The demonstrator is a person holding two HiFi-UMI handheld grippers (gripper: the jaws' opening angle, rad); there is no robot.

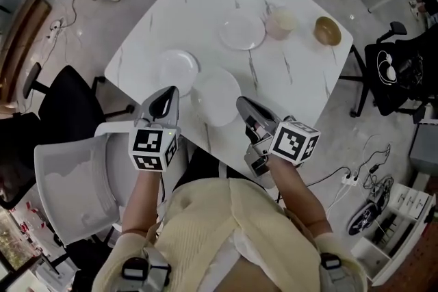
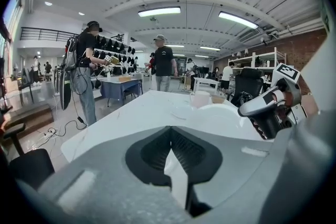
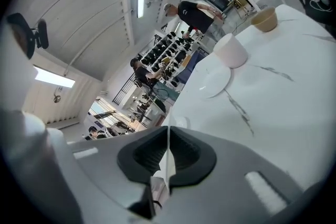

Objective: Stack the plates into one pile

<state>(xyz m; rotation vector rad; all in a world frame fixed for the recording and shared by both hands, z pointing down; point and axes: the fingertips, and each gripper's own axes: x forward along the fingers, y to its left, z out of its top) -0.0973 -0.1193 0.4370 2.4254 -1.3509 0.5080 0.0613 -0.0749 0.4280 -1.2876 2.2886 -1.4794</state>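
The grey two-jaw left gripper [image 1: 170,94] and right gripper [image 1: 243,104] both have jaws pressed together on nothing, flanking the nearest round white plate [image 1: 217,94] on the white marble-look table [image 1: 301,78]. A smaller white plate [image 1: 179,67] lies just beside it, a third white plate [image 1: 241,31] farther off near a pale cup [image 1: 281,22]. Jaws left unopened would likely shove a flat rim across the slick top, or nudge that cup.
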